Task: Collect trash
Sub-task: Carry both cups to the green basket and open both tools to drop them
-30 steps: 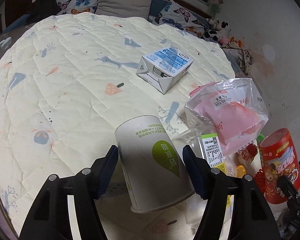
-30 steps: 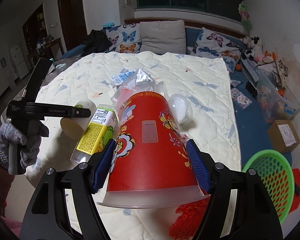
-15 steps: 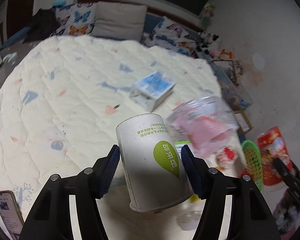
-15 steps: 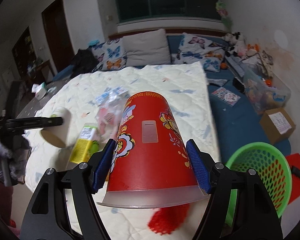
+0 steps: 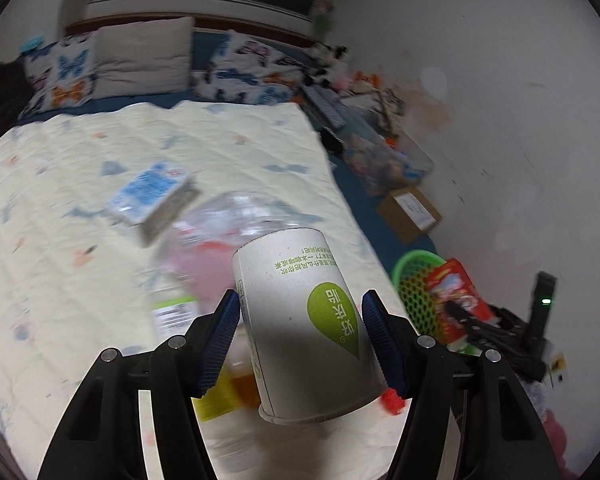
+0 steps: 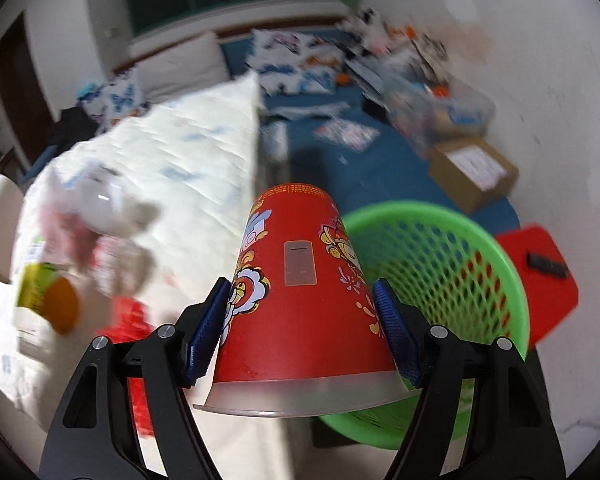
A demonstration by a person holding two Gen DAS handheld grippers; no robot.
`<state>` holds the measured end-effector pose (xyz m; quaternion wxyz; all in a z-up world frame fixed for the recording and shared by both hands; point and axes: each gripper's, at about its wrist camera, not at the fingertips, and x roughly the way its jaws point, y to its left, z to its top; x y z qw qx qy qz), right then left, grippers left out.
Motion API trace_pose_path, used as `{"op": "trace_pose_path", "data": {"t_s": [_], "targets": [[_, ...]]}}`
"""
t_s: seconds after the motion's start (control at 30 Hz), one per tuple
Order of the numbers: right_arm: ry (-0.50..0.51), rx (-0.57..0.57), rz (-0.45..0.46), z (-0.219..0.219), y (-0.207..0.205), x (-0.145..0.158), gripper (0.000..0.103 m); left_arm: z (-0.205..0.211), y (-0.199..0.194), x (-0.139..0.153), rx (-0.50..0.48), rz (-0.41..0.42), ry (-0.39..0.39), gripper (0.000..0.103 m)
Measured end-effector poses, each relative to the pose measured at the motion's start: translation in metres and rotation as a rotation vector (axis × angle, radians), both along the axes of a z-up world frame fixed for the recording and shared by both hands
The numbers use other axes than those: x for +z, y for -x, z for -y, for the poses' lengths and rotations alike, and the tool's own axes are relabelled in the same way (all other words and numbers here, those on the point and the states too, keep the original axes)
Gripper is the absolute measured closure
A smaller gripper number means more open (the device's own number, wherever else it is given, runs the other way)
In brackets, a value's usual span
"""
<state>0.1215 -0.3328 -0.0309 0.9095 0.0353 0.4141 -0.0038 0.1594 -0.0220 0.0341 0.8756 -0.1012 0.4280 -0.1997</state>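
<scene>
My left gripper (image 5: pixel 302 320) is shut on a white paper cup (image 5: pixel 304 320) with a green drop logo, held above the bed's right edge. My right gripper (image 6: pixel 306 312) is shut on a red printed paper cup (image 6: pixel 304 300), held just left of and above a green mesh basket (image 6: pixel 452 280) on the floor. In the left wrist view the red cup (image 5: pixel 456 300) shows over the basket (image 5: pixel 412 280). A blue-white carton (image 5: pixel 152 196), a clear bag with pink contents (image 5: pixel 220 248) and a yellow-green bottle (image 6: pixel 44 292) lie on the cream quilt (image 5: pixel 80 280).
A cardboard box (image 6: pixel 472 168) and a red mat (image 6: pixel 536 280) lie on the blue floor by the white wall. Pillows (image 5: pixel 144 60) and toys sit at the bed's head. Red netting (image 6: pixel 128 320) lies at the quilt's edge.
Both grippers have swung right, off the quilt toward the green basket, each still holding its cup. The basket now fills the right wrist view's lower right.
</scene>
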Motion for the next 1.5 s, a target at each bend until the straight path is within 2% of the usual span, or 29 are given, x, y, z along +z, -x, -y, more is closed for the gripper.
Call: {"op": "trace_pose_path", "data": {"t_s": [0.17, 0.37, 0.57, 0.9, 1.2, 1.4, 1.5], "targets": [[-0.019, -0.054, -0.056, 0.033, 0.002, -0.028, 0.030, 0.051, -0.013, 0.003, -0.080, 0.001, -0.023, 0.042], [-0.047, -0.086, -0.071, 0.055, 0.004, -0.041, 0.030, 0.110, -0.026, -0.002, -0.172, -0.018, -0.034, 0.042], [-0.052, -0.101, -0.062, 0.069, 0.013, -0.038, 0.028, 0.166, -0.034, -0.009, -0.251, -0.035, -0.052, 0.042], [-0.016, -0.125, 0.000, 0.087, 0.060, -0.020, 0.024, 0.250, -0.046, -0.038, -0.350, -0.099, -0.087, 0.042], [-0.042, -0.184, 0.019, 0.109, 0.089, -0.017, 0.023, 0.296, -0.045, -0.070, -0.391, -0.161, -0.137, 0.042], [-0.065, -0.218, 0.024, 0.120, 0.099, -0.018, 0.023, 0.312, -0.039, -0.077, -0.412, -0.177, -0.145, 0.041], [-0.073, -0.225, 0.024, 0.121, 0.103, -0.018, 0.023, 0.313, -0.036, -0.078, -0.415, -0.180, -0.144, 0.034]]}}
